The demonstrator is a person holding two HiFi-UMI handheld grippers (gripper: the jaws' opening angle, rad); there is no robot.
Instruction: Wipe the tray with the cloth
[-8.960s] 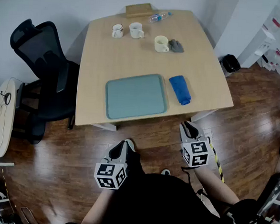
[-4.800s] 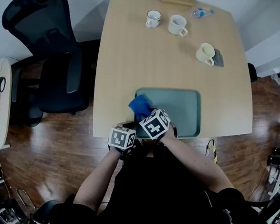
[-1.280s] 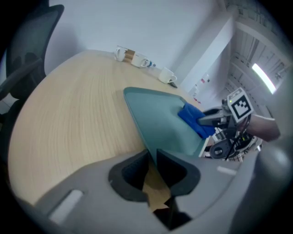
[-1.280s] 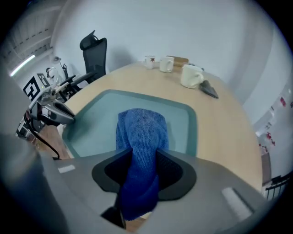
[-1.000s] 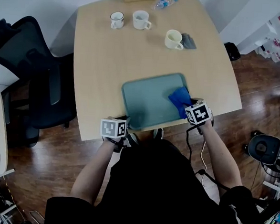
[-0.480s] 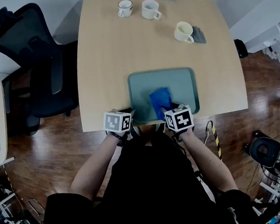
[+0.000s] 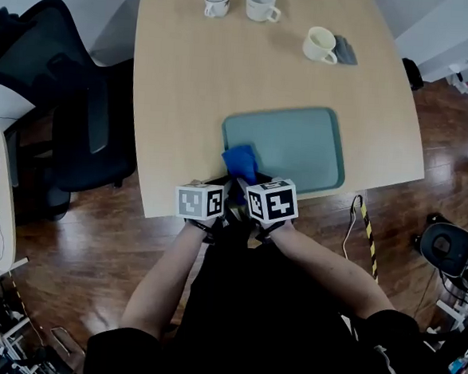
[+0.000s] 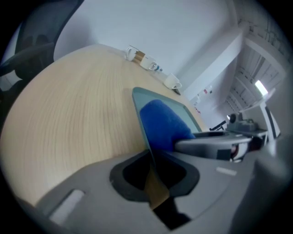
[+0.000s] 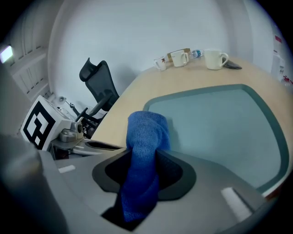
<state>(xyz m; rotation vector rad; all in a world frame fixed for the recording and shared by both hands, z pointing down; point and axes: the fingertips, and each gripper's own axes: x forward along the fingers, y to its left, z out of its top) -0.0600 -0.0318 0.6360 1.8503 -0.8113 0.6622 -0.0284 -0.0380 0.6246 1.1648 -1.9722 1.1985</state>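
- The left gripper [image 8: 153, 176] is pinching the tray [image 9: 219, 123] by its rim, jaws just closing on it.
- The right gripper [image 9: 142, 178] is gripping the cloth [image 9: 145, 132] over the tray's corner.

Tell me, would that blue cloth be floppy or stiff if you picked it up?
Probably floppy: the blue cloth bunches and folds over where the right gripper pinches it in its jaws. Likely light too: it is just a small knitted bundle. Its rough-looking knit might drag rather than slide on the tray.
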